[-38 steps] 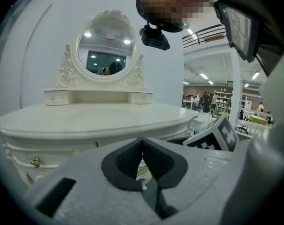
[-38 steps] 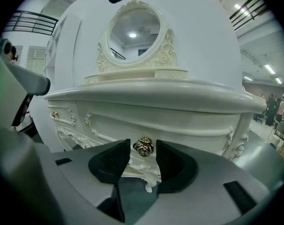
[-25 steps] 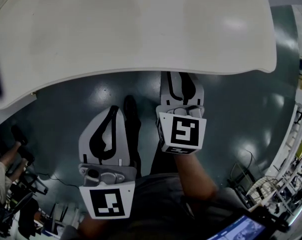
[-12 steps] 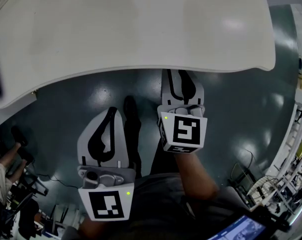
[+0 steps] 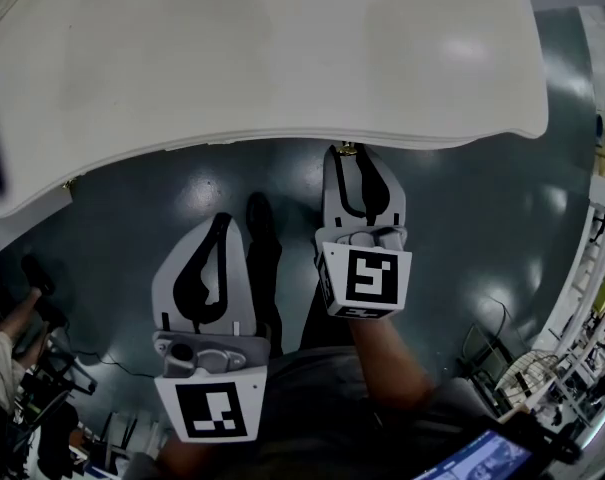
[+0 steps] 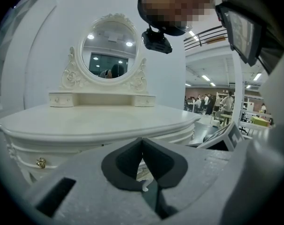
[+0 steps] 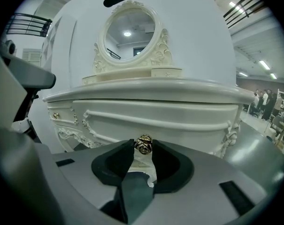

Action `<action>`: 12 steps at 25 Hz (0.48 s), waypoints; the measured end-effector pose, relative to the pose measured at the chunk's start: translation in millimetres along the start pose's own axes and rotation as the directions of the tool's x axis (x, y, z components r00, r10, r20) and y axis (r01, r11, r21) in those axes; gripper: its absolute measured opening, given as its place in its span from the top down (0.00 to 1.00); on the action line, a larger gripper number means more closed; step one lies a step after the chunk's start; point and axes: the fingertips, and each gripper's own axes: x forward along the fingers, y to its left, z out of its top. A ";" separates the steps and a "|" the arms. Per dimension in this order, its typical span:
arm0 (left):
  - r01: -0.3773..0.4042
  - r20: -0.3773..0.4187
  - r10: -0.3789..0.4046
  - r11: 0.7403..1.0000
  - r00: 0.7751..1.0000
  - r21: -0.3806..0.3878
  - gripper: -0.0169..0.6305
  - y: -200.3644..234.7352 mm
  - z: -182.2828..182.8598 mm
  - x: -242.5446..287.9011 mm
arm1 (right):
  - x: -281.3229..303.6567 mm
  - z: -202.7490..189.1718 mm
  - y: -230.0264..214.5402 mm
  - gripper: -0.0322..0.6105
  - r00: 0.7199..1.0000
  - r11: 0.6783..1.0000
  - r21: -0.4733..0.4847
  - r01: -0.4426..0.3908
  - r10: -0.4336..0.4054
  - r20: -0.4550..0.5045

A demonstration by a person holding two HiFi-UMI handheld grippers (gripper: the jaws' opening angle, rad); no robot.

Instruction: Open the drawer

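Note:
A white vanity table (image 5: 282, 48) fills the top of the head view, with its curved drawer front (image 7: 179, 118) facing me in the right gripper view. My right gripper (image 7: 144, 148) is shut on the gold rose-shaped drawer knob (image 7: 144, 144), one black pad on each side of it. From above, the right gripper (image 5: 350, 154) reaches just under the table's edge, where the knob (image 5: 347, 148) peeks out. My left gripper (image 5: 222, 220) hangs lower and to the left, away from the table. It (image 6: 142, 142) is shut on nothing.
An oval mirror (image 7: 132, 29) on a low shelf stands at the back of the tabletop. A second small gold knob (image 6: 41, 162) sits on the side drawer to the left. Dark glossy floor (image 5: 482, 228) lies below the table, with shelving and clutter at the right edge.
My right gripper has drawn back slightly from the table edge, and the gold knob now shows at its fingertips. The left gripper has barely shifted.

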 end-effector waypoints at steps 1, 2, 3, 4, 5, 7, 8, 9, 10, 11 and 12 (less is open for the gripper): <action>0.002 0.000 -0.002 1.000 1.000 0.000 0.95 -0.9 0.1 0.6 | 0.0 -0.4 0.2 0.76 1.000 1.000 0.001 -0.003 0.003 0.004; 0.005 0.002 -0.005 1.000 1.000 0.001 0.95 -2.6 0.9 0.4 | -1.0 -0.8 0.1 0.76 1.000 1.000 0.001 -0.005 0.005 0.006; 0.009 0.006 -0.009 1.000 1.000 0.002 0.95 -4.5 2.2 -0.8 | -3.4 -1.4 -0.2 0.76 1.000 1.000 0.001 -0.005 0.005 0.007; 0.012 0.011 -0.012 1.000 1.000 0.004 0.95 -6.5 3.5 -2.9 | -6.6 -2.1 -0.3 0.76 1.000 1.000 0.001 -0.004 0.004 0.007; 0.014 0.016 -0.014 1.000 1.000 0.005 0.95 -8.0 4.3 -5.3 | -9.9 -3.2 0.0 0.76 1.000 1.000 0.000 -0.003 0.003 0.007; 0.016 0.021 -0.016 1.000 1.000 0.008 0.95 -8.5 4.2 -9.6 | -14.8 -6.5 1.5 0.76 1.000 1.000 0.001 0.000 0.000 0.005; 0.017 0.024 -0.017 1.000 1.000 0.010 0.95 -7.9 4.3 -11.2 | -16.5 -8.1 2.4 0.76 1.000 1.000 0.001 0.001 -0.001 0.003; 0.019 0.028 -0.019 1.000 0.999 0.011 0.95 -7.2 5.3 -12.6 | -18.1 -9.1 3.2 0.76 1.000 1.000 0.002 0.003 -0.003 0.002; 0.021 0.032 -0.022 1.000 0.999 0.011 0.95 -6.7 6.8 -13.8 | -19.6 -9.6 3.8 0.76 1.000 1.000 0.003 0.004 -0.004 0.001; 0.025 0.036 -0.026 1.000 0.999 0.012 0.95 -6.3 8.7 -14.8 | -21.1 -10.0 4.3 0.76 1.000 1.000 0.006 0.005 -0.005 -0.001; 0.030 0.041 -0.030 0.999 0.999 0.013 0.95 -6.2 10.2 -15.8 | -22.5 -11.1 4.6 0.76 1.000 1.000 0.008 0.006 -0.006 -0.003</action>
